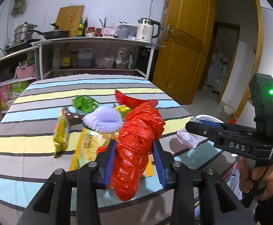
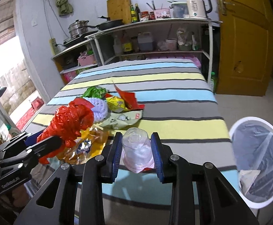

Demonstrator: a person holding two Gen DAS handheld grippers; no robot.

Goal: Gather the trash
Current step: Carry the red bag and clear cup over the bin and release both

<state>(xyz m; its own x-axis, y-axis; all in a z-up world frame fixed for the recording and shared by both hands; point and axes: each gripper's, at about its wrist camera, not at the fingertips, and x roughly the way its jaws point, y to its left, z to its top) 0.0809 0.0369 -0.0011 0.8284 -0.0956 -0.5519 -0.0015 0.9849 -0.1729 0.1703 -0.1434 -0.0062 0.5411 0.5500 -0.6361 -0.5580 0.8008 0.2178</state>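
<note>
Left wrist: left hand-held gripper (image 1: 134,148) clamps red bag (image 1: 136,142), hiding wrappers; right hand-held gripper (image 2: 137,148) clamps clear cup (image 2: 136,148).

We see bare striped table (image 2: 174,97) to the right of the heaped wrappers (image 2: 117,112), open up to the bin (image 2: 258,159) beside its edge. A shelf unit (image 2: 155,37) blocks the far end.

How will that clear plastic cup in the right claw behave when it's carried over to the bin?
The clear plastic cup looks thin-walled, so it is probably very light and may buckle if the right claw squeezes harder. Its smooth sides could slip between the pads. Dropped on its side, it would likely roll.
</note>
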